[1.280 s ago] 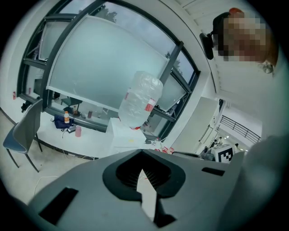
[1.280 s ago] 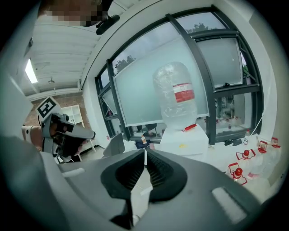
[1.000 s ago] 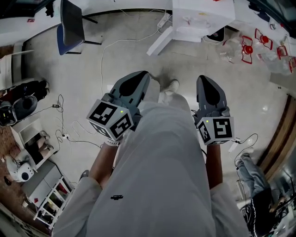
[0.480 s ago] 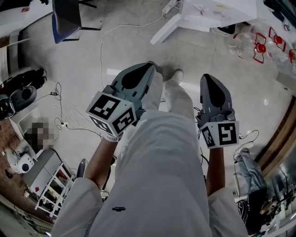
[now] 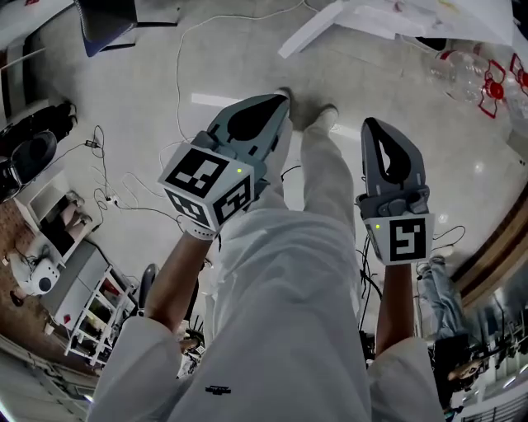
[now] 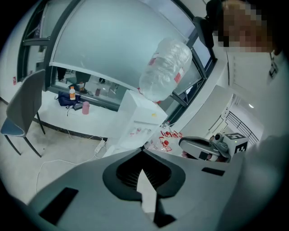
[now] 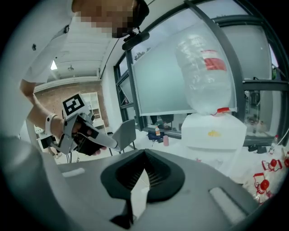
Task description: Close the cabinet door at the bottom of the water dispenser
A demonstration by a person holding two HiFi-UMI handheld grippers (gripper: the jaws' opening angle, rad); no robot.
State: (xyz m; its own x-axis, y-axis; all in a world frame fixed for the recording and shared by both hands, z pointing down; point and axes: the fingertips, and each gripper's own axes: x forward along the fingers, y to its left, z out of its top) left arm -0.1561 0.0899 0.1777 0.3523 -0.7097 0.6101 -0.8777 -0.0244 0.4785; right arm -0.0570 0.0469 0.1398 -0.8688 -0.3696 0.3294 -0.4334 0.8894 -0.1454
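Observation:
The white water dispenser (image 5: 412,18) stands at the top edge of the head view, with a white panel (image 5: 312,35) slanting out from its foot, apparently the open cabinet door. Both gripper views show the dispenser body (image 6: 141,118) (image 7: 213,134) some way ahead, topped by an upturned clear bottle (image 6: 165,67) (image 7: 205,76); its lower part is hidden behind the jaws. My left gripper (image 5: 279,102) and right gripper (image 5: 378,128) hang over the floor, short of the dispenser. Each is shut with nothing in it.
A blue chair (image 5: 107,21) stands at the upper left beside a white desk (image 6: 76,113). Cables (image 5: 124,198) trail across the floor. Several empty red-capped bottles (image 5: 483,78) lie right of the dispenser. A white rack (image 5: 91,321) stands at the lower left.
Both grippers have come down and forward, toward the dispenser. The person has stepped ahead, so the dispenser and chair have slid to the top edge of the head view.

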